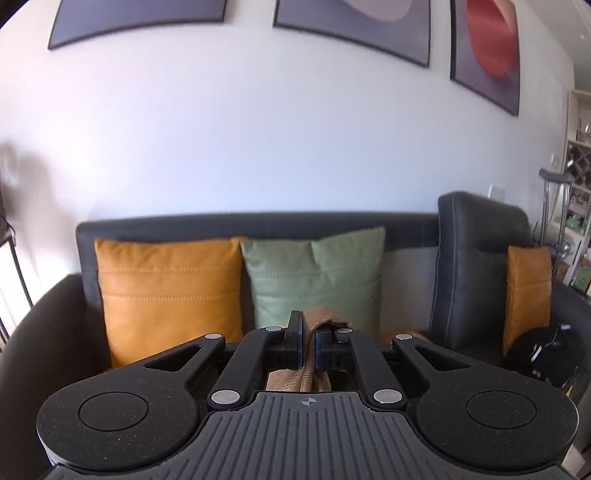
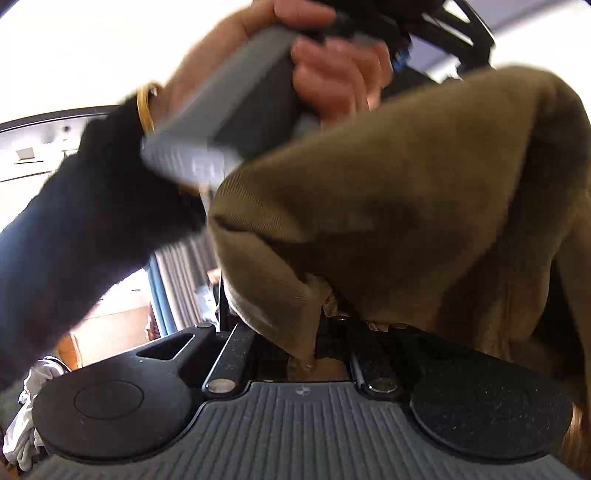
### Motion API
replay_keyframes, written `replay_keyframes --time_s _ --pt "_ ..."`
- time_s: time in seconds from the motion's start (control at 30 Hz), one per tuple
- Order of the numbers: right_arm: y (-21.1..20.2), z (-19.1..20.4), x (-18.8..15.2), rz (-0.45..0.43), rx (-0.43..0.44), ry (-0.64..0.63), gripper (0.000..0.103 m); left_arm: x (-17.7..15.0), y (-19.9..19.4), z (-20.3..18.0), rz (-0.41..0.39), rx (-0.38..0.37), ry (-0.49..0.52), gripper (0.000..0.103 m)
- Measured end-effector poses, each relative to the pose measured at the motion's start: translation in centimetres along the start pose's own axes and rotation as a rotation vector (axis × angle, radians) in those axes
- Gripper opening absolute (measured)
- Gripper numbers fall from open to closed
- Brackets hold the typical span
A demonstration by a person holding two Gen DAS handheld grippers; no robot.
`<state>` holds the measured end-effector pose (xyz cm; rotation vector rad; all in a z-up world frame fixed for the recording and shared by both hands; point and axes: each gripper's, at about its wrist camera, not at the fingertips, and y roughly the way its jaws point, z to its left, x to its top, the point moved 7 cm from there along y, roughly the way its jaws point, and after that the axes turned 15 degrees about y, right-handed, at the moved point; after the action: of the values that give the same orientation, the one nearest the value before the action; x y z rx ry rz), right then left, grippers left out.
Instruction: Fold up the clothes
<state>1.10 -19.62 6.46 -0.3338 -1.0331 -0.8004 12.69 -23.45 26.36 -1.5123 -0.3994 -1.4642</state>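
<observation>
A: How is the left gripper [image 1: 308,347] seen?

B: Its black jaws are closed to a narrow slit, and a fold of the tan ribbed knit garment [image 1: 325,321] is pinched between the blue pads. The cloth is bunched over the fingertips at twelve o'clock and trails back beneath the jaws at six o'clock.

A: What is seen behind it?

B: A dark grey leather sofa [image 1: 258,225] is set against a white wall. A mustard leather cushion [image 1: 166,295] lies at ten o'clock of the gripper and a sage green leather cushion [image 1: 314,273] at twelve. Dark framed pictures [image 1: 351,26] are hung on the wall above.

A: And the right gripper [image 2: 325,332]?

B: It is nearly shut, and the same tan garment [image 2: 406,192] is caught between its jaws; the fingertips are covered by the cloth, which fills the view from twelve to three o'clock.

A: Is anything else shown there?

B: At eleven o'clock a hand [image 2: 332,74] is wrapped round a grey handle [image 2: 229,110], with a dark sleeve [image 2: 74,221] and a yellow band [image 2: 144,107] at the wrist. The picture is blurred.
</observation>
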Motion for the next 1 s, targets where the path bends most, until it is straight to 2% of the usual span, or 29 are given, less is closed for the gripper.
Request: replay_keyframes --time_s 0.13,0.23,0.3,0.33,0.4,0.47,0.5,0.57,0.67,0.73,0.77,0.83,0.87,0.93,1.0 --pt "-0.2 1.0 1.8 -0.015 0.007 -0.076 0.009 1.2 -0.6 0.2 -0.019 0.032 0.047 0.003" --pt "1.5 -1.1 1.4 0.044 -0.038 -0.058 0.009 -1.4 3.8 1.7 0.086 0.041 -0.007 0.008" --pt "3.5 -3.7 -0.4 0.128 -0.115 -0.051 0.01 -4.9 7.8 2.9 0.178 0.055 -0.045 0.025" --pt "4.5 -5.2 -1.4 0.173 -0.158 -0.045 0.01 -7.0 9.8 3.5 0.223 0.062 -0.06 0.029" --pt "6.3 -9.1 -4.1 0.267 -0.253 -0.02 0.011 -10.9 13.0 4.5 0.295 0.062 -0.09 0.048" --pt "7.4 -13.5 -6.8 0.361 -0.346 0.045 0.014 -14.3 15.1 5.6 0.331 0.047 -0.137 0.052" --pt "7.7 -15.6 -8.2 0.404 -0.393 0.081 0.017 -15.6 15.6 6.3 0.339 0.049 -0.164 0.059" --pt "8.1 -19.7 -10.8 0.486 -0.487 0.154 0.018 -17.8 16.2 7.6 0.348 0.055 -0.211 0.065" --pt "7.1 -23.5 -12.9 0.539 -0.565 0.273 0.03 -19.1 14.7 9.2 0.295 0.035 -0.247 0.065" --pt "5.2 -23.8 -12.0 0.509 -0.542 0.318 0.036 -19.2 12.5 9.7 0.238 0.026 -0.25 0.065" --pt "4.2 -23.8 -11.4 0.492 -0.526 0.333 0.048 -19.3 11.1 9.6 0.213 0.032 -0.228 0.067" --pt "2.4 -23.4 -9.7 0.451 -0.478 0.3 0.064 -19.7 8.3 9.1 0.168 0.052 -0.166 0.073" --pt "1.6 -22.8 -8.8 0.433 -0.458 0.27 0.066 -20.0 6.9 8.6 0.149 0.065 -0.129 0.078" --pt "0.6 -21.6 -6.4 0.383 -0.432 0.205 0.067 -21.8 4.4 7.1 0.144 0.07 -0.065 0.079" --pt "0.3 -19.9 -5.2 0.342 -0.464 0.12 0.068 -24.8 3.1 5.3 0.187 0.067 -0.013 0.079"
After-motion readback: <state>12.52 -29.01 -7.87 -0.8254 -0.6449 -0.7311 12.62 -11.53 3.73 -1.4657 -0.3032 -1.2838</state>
